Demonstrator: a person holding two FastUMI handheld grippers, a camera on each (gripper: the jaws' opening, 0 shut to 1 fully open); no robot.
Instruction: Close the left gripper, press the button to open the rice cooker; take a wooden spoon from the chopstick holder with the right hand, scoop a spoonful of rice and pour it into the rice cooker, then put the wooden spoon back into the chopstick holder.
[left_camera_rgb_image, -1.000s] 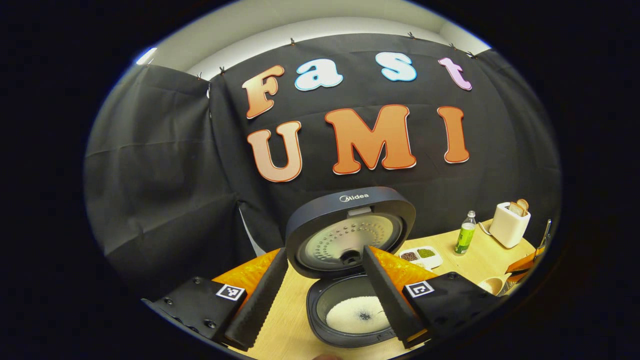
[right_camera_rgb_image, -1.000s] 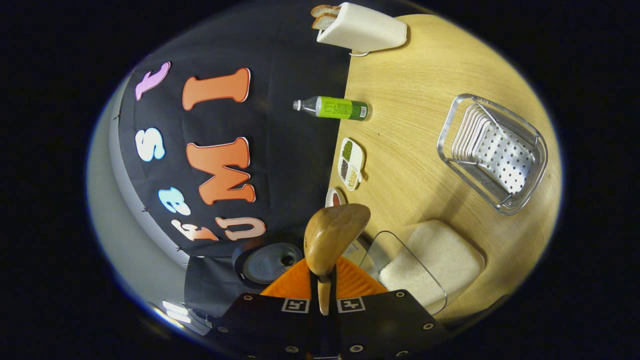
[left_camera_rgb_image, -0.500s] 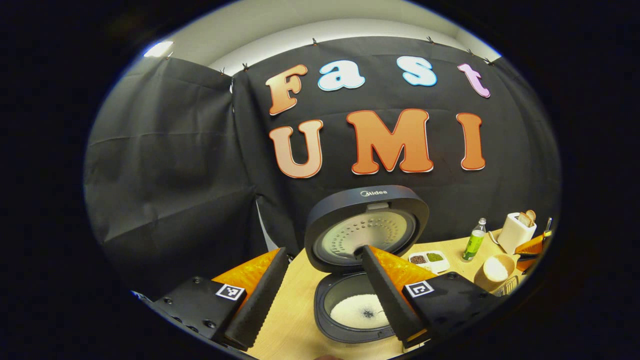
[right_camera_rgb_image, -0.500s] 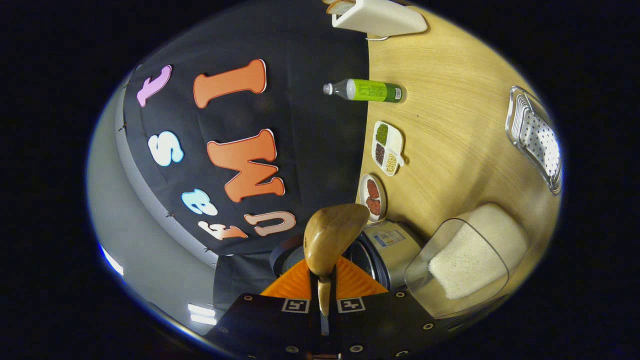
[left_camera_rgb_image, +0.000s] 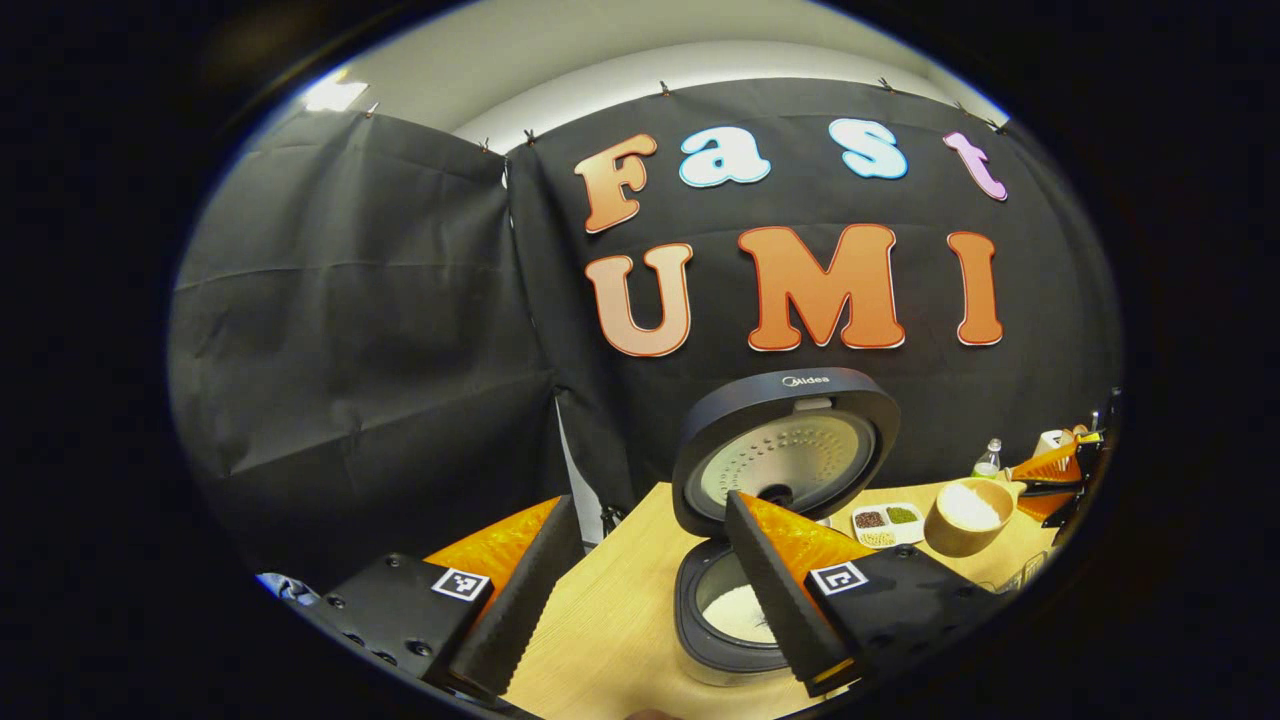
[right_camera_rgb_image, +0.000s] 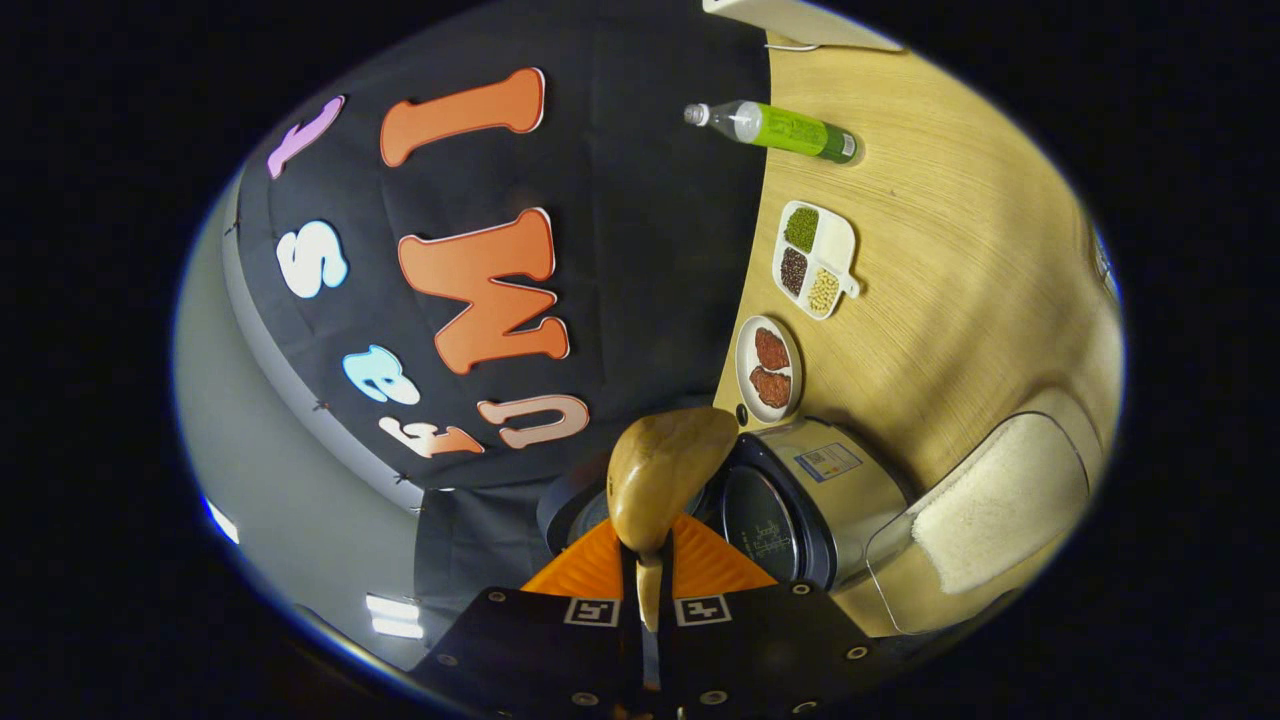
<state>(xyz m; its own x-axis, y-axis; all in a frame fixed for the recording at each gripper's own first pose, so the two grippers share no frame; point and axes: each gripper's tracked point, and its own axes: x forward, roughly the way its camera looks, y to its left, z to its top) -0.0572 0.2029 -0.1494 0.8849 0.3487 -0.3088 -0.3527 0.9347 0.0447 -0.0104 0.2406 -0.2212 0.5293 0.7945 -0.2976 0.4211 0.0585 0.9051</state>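
Observation:
The rice cooker (left_camera_rgb_image: 785, 450) stands with its lid raised; white rice lies in its pot (left_camera_rgb_image: 735, 612). My left gripper (left_camera_rgb_image: 648, 502) hangs open in front of it, holding nothing. In the right gripper view, which is rolled on its side, my right gripper (right_camera_rgb_image: 648, 565) is shut on the handle of the wooden spoon (right_camera_rgb_image: 665, 470). The rice cooker (right_camera_rgb_image: 800, 500) sits just beyond the spoon. In the left gripper view the wooden spoon (left_camera_rgb_image: 965, 512) carries a heap of rice to the right of the cooker, with the right gripper (left_camera_rgb_image: 1055, 470) behind it.
A clear box of rice (right_camera_rgb_image: 1000, 500) stands next to the cooker. Along the wall sit a small plate of red food (right_camera_rgb_image: 768, 368), a divided dish of beans (right_camera_rgb_image: 815, 258) and a green bottle (right_camera_rgb_image: 775, 125). A white toaster (right_camera_rgb_image: 800, 12) is at the far end.
The right gripper has carried the spoon of rice from the clear box toward the cooker. The left gripper has swung left, so the cooker sits farther right in its view.

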